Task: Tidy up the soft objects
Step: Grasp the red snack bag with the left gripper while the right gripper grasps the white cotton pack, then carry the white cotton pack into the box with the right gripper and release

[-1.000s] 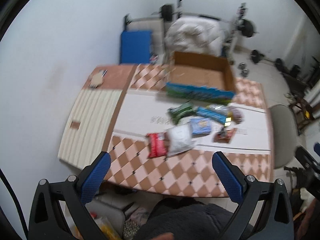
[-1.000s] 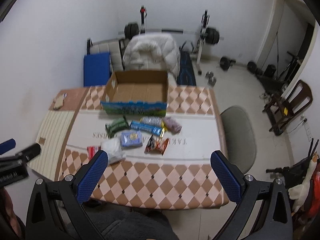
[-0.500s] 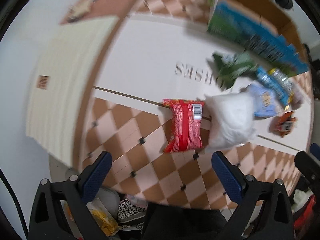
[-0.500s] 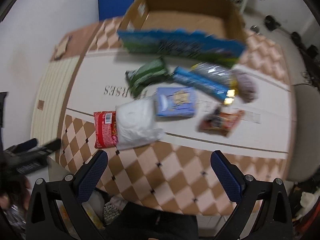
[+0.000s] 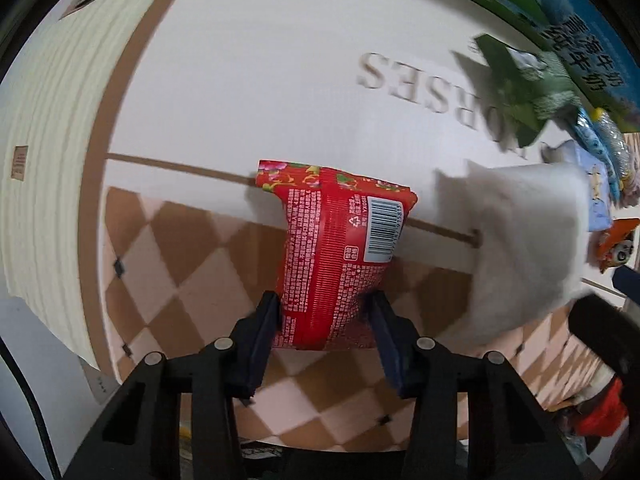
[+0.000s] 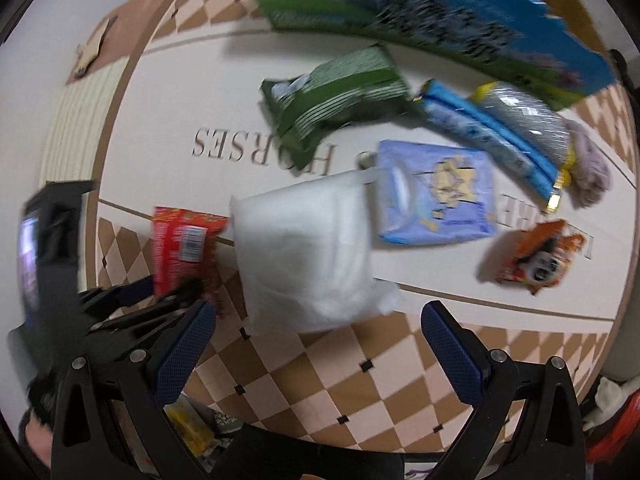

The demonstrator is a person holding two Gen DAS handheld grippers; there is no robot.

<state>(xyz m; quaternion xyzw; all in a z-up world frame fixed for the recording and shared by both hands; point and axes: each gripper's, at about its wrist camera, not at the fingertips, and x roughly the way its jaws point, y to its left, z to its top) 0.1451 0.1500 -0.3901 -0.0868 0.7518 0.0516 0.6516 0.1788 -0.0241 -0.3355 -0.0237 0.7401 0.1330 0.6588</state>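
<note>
Here, red packet [image 5: 336, 256], barcode up, pinched by left tool [image 5: 325, 306]

Legible markings:

- Worktop [image 6: 168, 128]: large printed capitals, upside down to both cameras. "HORSES" reads in the right wrist view; only "RSES" is clear in the left wrist view.
- Red packet [image 5: 336, 256]: white barcode label, recycling symbol and dense small print, all too fine to read.
- Cardboard box [image 5: 580, 52]: blue side panel with dark Chinese characters, blurred.
</note>
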